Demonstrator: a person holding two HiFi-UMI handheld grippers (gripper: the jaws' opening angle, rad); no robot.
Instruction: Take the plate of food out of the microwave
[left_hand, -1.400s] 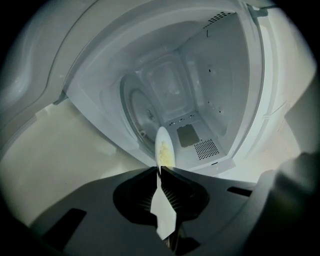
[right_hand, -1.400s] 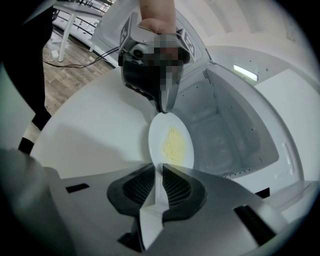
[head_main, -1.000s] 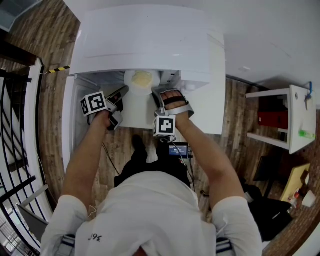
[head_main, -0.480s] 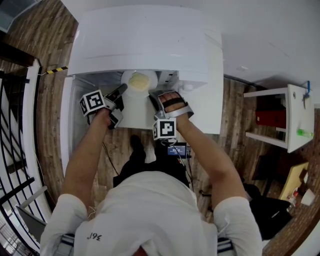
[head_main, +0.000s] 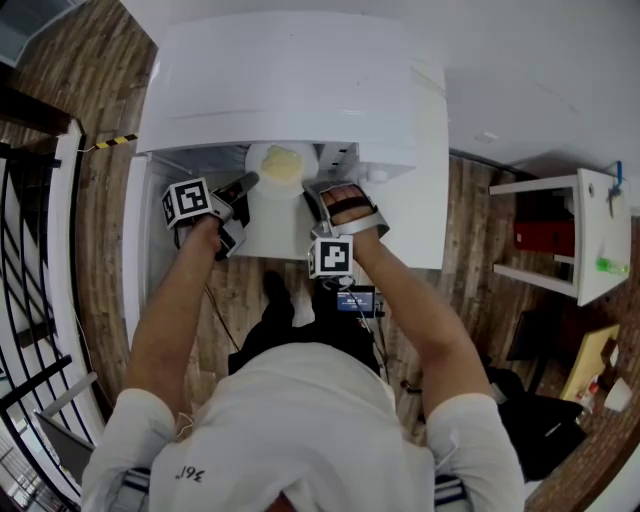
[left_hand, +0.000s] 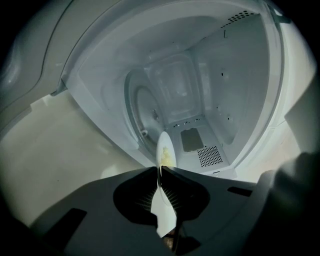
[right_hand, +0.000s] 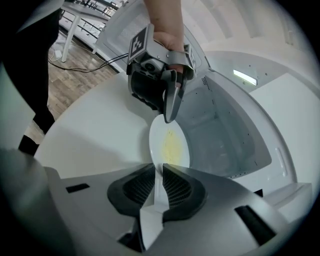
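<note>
A round white plate (head_main: 283, 163) with yellowish food (right_hand: 171, 144) is held level and face up at the open mouth of the white microwave (head_main: 290, 80), partly beneath its top edge. Being round, it shows no long axis. Its left rim is gripped by the closed jaws of the left gripper (left_hand: 160, 170), and the opposite rim by those of the right gripper (right_hand: 161, 167).
</note>
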